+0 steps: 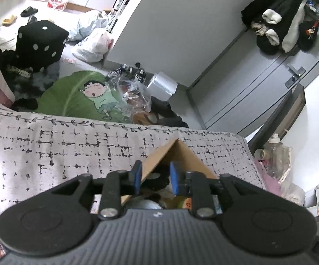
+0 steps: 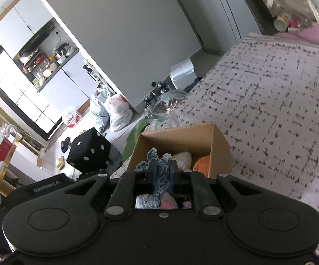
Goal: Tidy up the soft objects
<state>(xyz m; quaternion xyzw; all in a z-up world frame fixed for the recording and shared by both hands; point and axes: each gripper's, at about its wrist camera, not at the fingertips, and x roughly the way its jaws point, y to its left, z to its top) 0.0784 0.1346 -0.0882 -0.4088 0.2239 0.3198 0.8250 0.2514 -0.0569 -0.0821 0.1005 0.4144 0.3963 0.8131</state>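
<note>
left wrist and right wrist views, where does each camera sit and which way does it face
Left wrist: rides the left claw, aimed down over the open brown cardboard box on the grey patterned bedspread; the blue pads stand apart with nothing gripped.
Right wrist: rides the right claw, aimed down at the same box; it pinches a blue striped frilly cloth.
Shared: box, bedspread, black plush dice cube.

both wrist views close above cardboard box [image 1: 177, 154] [image 2: 181, 139], angled down over bed.
</note>
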